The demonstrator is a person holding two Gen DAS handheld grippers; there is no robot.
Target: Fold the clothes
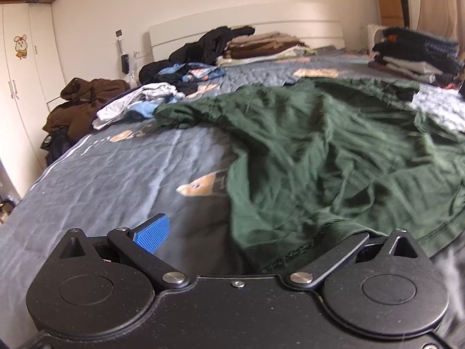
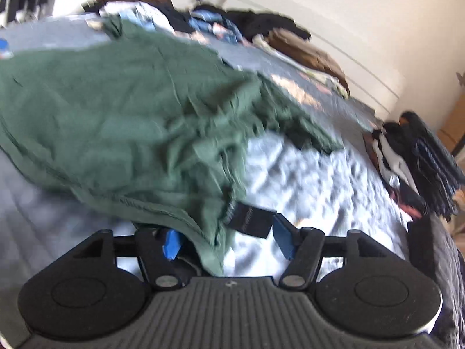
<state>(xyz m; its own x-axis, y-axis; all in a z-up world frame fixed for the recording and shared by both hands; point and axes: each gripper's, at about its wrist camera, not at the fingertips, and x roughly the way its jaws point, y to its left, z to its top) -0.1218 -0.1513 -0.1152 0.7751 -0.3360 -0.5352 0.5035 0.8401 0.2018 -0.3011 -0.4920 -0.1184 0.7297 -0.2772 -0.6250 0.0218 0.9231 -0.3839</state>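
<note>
A dark green garment (image 1: pixel 319 151) lies crumpled and spread across the grey-blue bedspread (image 1: pixel 116 180). My left gripper (image 1: pixel 255 235) sits at its near hem with the jaws wide apart. The blue left pad (image 1: pixel 152 234) is bare, and the right finger is hidden under the cloth's edge. In the right wrist view the same green garment (image 2: pixel 122 110) drapes toward my right gripper (image 2: pixel 226 242). Its hem and a black label (image 2: pixel 250 218) hang between the two blue pads (image 2: pixel 283 240). The cloth lies close to the left pad, and the right pad stands clear of it. This view is blurred.
Unfolded clothes (image 1: pixel 162 93) are heaped at the far left of the bed, and a brown garment (image 1: pixel 81 101) hangs off its edge. Folded stacks sit by the headboard (image 1: pixel 261 45) and at the right (image 1: pixel 418 55). A white wardrobe (image 1: pixel 17 87) stands at the left.
</note>
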